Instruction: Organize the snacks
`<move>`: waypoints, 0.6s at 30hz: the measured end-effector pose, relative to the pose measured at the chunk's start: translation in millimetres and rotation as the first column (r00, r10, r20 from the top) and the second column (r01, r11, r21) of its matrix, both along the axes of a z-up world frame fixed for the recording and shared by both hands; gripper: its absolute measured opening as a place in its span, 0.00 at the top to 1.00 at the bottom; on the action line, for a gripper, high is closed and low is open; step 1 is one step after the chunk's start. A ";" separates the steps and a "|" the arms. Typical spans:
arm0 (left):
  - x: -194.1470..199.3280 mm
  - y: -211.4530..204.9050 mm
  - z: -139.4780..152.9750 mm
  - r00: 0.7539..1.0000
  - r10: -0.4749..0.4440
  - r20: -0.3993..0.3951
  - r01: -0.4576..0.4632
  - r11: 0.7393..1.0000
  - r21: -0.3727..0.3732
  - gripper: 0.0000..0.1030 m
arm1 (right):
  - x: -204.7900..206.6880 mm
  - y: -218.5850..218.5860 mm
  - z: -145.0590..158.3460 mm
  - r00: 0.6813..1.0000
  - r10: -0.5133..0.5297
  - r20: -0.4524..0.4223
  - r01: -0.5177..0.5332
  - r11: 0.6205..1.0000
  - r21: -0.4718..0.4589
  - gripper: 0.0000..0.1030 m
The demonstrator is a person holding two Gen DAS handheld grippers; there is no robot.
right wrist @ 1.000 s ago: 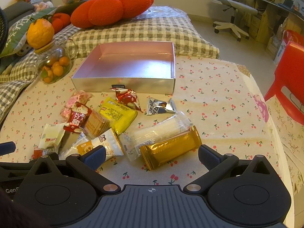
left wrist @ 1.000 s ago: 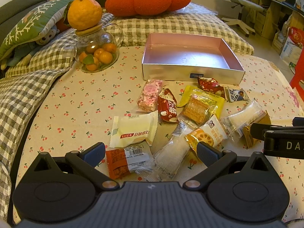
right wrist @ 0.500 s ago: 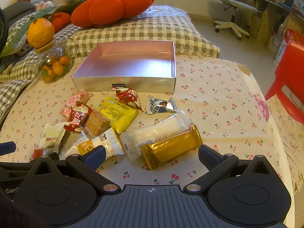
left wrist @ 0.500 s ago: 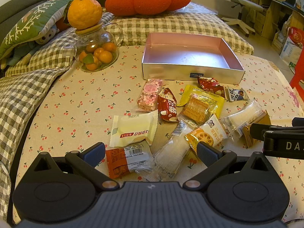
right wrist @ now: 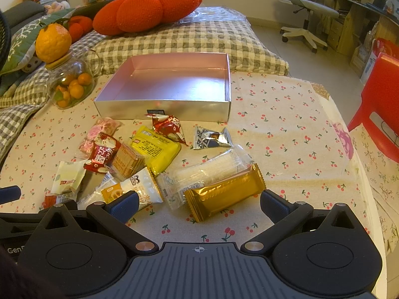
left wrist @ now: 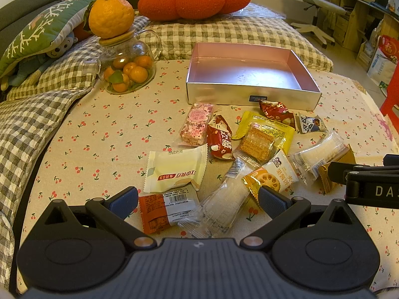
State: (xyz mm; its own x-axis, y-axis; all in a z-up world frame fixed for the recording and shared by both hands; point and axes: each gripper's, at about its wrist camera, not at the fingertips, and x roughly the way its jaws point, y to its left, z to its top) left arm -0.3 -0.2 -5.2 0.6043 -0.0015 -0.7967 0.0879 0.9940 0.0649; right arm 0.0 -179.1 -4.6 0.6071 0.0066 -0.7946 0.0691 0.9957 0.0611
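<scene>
A cherry-print bench [left wrist: 104, 134] carries a silver box [right wrist: 164, 111] with nothing inside, standing just behind a loose heap of wrapped snacks, with a glass jar of small oranges [left wrist: 127, 71] off to its left. Nearest the left gripper [left wrist: 198, 200], whose fingers are spread and hold nothing, lie an orange packet [left wrist: 159, 210] and a clear-wrapped bar [left wrist: 224, 203], below a pale cream packet [left wrist: 175, 168]. The right gripper [right wrist: 199, 203] is likewise spread wide and empty, with a gold bar [right wrist: 224, 193] lying between its fingertips on the cloth, touching a clear sleeve [right wrist: 207, 172] behind it.
</scene>
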 end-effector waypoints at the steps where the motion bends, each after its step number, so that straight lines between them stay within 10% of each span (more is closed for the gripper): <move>1: -0.2 -0.3 -0.3 1.000 0.000 0.000 0.000 1.000 0.000 0.00 | 0.0 0.0 0.1 1.000 0.001 0.000 -0.001 1.000 0.000 0.00; 18: -1.4 -0.4 -3.4 1.000 -0.009 -0.005 0.009 1.000 -0.002 0.00 | 1.4 -0.9 0.3 1.000 -0.001 -0.002 0.001 1.000 -0.001 0.00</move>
State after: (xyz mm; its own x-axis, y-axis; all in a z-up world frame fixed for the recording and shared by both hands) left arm -1.7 -0.6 -8.6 0.6003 -0.0086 -0.7997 0.0974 0.9933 0.0624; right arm 1.4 -180.1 -4.3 0.6054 0.0058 -0.7959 0.0698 0.9957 0.0603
